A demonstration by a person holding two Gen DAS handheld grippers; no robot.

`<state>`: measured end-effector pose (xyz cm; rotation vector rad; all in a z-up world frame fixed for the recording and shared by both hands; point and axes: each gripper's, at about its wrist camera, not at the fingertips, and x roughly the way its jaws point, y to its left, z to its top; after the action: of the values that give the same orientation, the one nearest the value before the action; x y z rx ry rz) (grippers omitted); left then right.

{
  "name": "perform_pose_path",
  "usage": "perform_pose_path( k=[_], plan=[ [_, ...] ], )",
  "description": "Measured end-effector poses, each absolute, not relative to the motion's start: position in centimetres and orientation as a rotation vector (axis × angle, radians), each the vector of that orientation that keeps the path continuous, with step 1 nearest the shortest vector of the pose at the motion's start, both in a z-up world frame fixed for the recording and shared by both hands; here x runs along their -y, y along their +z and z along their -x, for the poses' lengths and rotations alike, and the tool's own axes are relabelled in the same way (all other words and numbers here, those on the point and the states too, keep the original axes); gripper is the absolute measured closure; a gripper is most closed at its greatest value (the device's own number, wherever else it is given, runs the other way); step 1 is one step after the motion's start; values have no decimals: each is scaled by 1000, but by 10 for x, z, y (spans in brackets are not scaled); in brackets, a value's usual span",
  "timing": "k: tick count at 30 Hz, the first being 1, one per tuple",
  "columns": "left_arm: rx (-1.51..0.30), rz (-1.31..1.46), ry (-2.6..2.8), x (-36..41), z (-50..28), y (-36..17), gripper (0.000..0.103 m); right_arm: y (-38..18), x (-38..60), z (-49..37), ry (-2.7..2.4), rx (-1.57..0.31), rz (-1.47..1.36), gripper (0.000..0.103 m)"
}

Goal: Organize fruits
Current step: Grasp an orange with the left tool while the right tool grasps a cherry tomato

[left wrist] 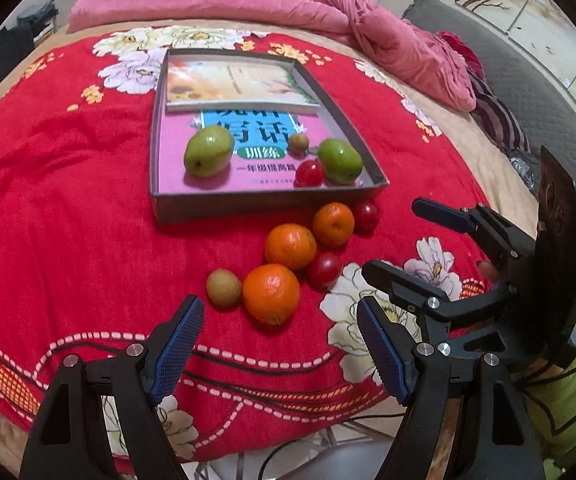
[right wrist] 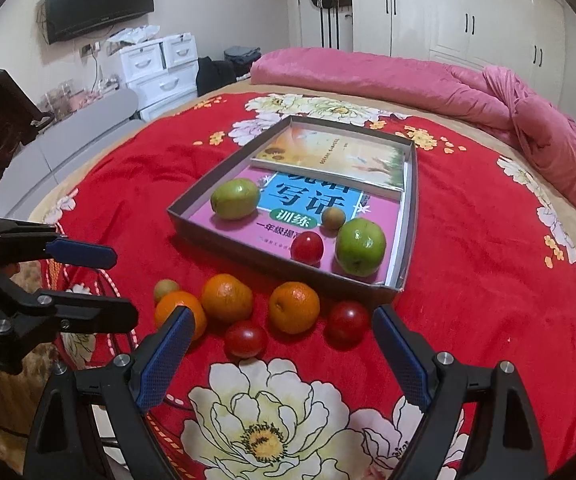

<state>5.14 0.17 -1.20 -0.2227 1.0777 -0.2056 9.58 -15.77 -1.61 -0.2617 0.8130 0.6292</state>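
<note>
A shallow grey box (left wrist: 255,198) (right wrist: 191,222) on the red bedspread holds two green fruits (left wrist: 209,151) (left wrist: 340,160), a small brown fruit (left wrist: 298,143) and a red tomato (left wrist: 309,173). In front of it lie three oranges (left wrist: 270,293) (left wrist: 290,245) (left wrist: 333,224), two red tomatoes (left wrist: 324,269) (left wrist: 366,216) and a brown fruit (left wrist: 223,287). My left gripper (left wrist: 279,344) is open and empty, just short of the nearest orange. My right gripper (right wrist: 279,356) is open and empty, just short of a tomato (right wrist: 245,339). Each gripper also shows in the other's view, the right (left wrist: 404,240) and the left (right wrist: 107,280).
Two books (left wrist: 239,84) (left wrist: 191,136) line the box floor. A rolled pink quilt (left wrist: 328,12) lies along the far side of the bed. White drawers (right wrist: 159,68) and a wall television (right wrist: 99,0) stand beyond the bed.
</note>
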Motion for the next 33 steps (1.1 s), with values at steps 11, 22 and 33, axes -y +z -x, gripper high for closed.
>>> perform_pose_path(
  k=[11,22,33],
  plan=[
    [-1121,274,-234,-2,-49,-26,23,-27,158,-97,633,-870,266,13],
    [-1151,304,-252,-1,-56,-43,42,-41,155,-101,665,-937,280,17],
    [-1172,334,-263,1,-69,-56,51,-60,146,-105,734,-1012,311,46]
  ],
)
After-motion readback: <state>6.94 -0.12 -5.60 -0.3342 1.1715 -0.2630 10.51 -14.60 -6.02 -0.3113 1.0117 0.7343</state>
